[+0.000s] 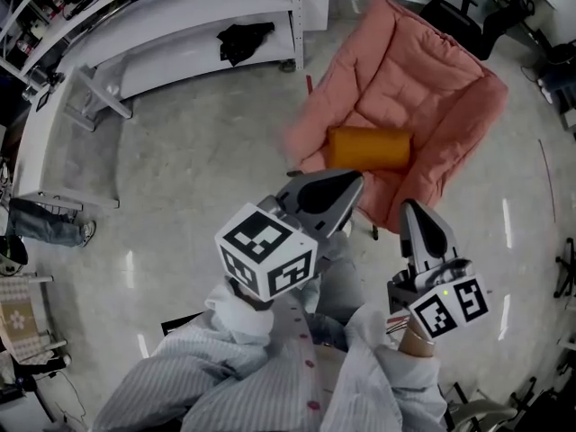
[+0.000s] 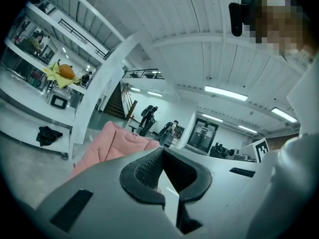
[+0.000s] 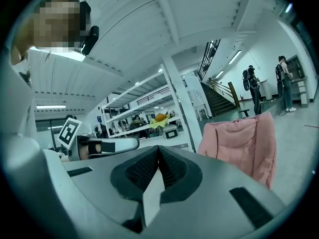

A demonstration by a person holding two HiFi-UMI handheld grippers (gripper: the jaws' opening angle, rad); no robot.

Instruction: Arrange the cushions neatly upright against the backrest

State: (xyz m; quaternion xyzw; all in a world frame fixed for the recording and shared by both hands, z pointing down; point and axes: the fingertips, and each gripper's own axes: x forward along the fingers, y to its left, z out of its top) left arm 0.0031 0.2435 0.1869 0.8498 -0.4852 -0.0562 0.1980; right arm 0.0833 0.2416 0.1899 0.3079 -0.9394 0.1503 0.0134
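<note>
Striped sleeves (image 1: 180, 381) sat nearest in the head view, with left claw (image 1: 353, 184) and right claw (image 1: 412, 209) beyond, both pressed together and empty. Only this view showed the orange cushion (image 1: 369, 148), lying on the pink chair (image 1: 432, 88) seat, long axis crosswise. Left gripper view caught the chair back past closed tips. Right gripper view held the chair at right, tips likewise closed.

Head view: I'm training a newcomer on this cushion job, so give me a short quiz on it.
1. True or false: the orange cushion lies on the floor.
2. The left hand-held gripper is: A open; B shut, empty; C shut on the cushion.
3. Fill in: the black cloth lies on the white ___.
Key: 1 false, it lies on the pink chair; 2 B; 3 shelf.
</note>
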